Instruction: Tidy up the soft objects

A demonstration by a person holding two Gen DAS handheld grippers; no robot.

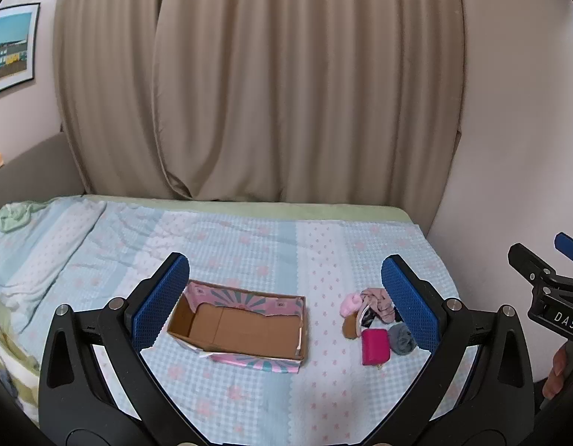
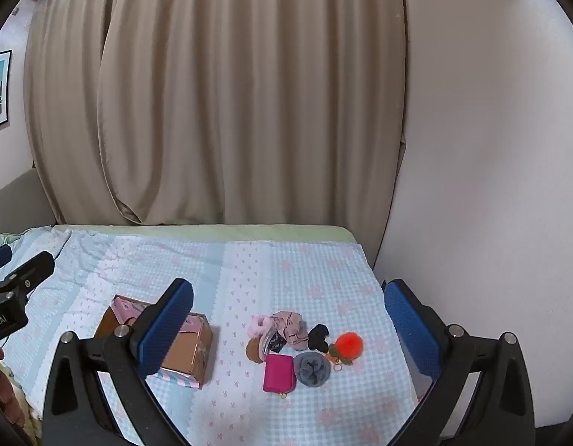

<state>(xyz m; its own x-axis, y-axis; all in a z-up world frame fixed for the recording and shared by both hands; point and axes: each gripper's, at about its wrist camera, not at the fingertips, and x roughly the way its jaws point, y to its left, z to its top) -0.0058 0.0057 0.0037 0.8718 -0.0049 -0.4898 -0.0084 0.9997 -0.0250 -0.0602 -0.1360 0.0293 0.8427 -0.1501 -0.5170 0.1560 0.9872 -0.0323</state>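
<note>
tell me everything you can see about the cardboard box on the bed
The cardboard box is a shallow, open-topped rectangle, plain brown inside and empty. Its outside bears pink and teal patterned paper, torn ragged along the rim. It sits flat on the checked bedspread, left of the soft items and apart from them. Nothing touches it.

One cardboard box [image 2: 182, 349], one magenta pouch [image 2: 279, 373], one orange pompom [image 2: 348, 342], one black scrunchie [image 2: 319, 336], one grey pompom [image 2: 311, 368], two grippers.

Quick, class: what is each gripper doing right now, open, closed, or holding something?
Left gripper: open, fingers wide apart, holding nothing.
Right gripper: open, fingers wide apart, holding nothing.
</note>
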